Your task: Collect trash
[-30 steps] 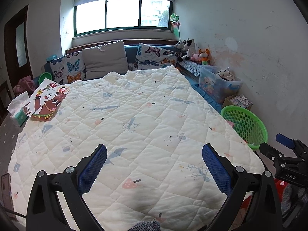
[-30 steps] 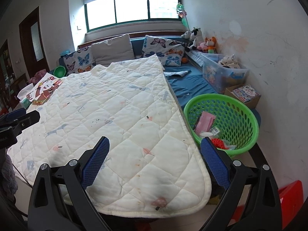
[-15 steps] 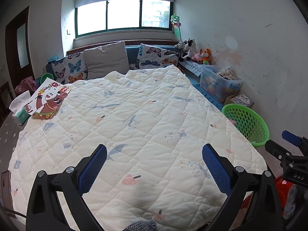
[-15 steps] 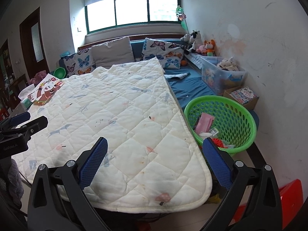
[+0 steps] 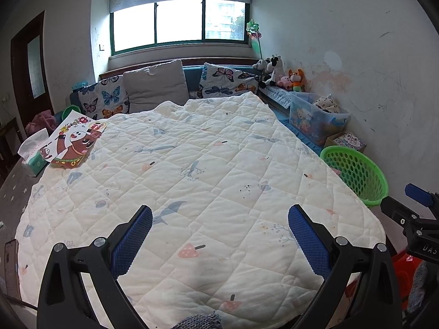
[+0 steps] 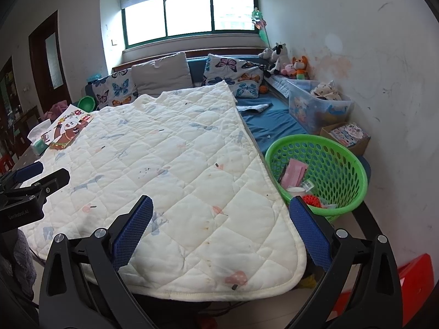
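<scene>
From the left wrist view, the left gripper (image 5: 219,235) is hanging over the near end of the quilt (image 5: 192,170) with its jaws spread wide and nothing between them. Far ahead of it and off to its left, a cartoon picture sheet (image 5: 74,142) is lying on the quilt's corner beside a tissue pack (image 5: 33,153); whether either counts as trash I cannot tell. The green basket (image 5: 356,172) is sitting ahead and to its right, past the quilt's edge, and the other claw is poking in at the right margin. No loose litter is showing on the cloth within reach, so I would judge the person is scanning for the next piece; doing that well means sweeping slowly and keeping the jaws wide until something is lined up between the pads. From the right wrist view, the right gripper (image 6: 221,227) is also gaping wide and carrying nothing, hovering over the quilt's near right corner. The green basket is standing just ahead and right of it, already holding a pink wrapper (image 6: 295,171), a red knitted scrap (image 6: 311,200) and other small bits. Small dark specks are dotting the quilt, too tiny to identify. If a pick comes, it probably wants a low, flat approach so the pads pinch the scrap and not the soft quilting.
</scene>
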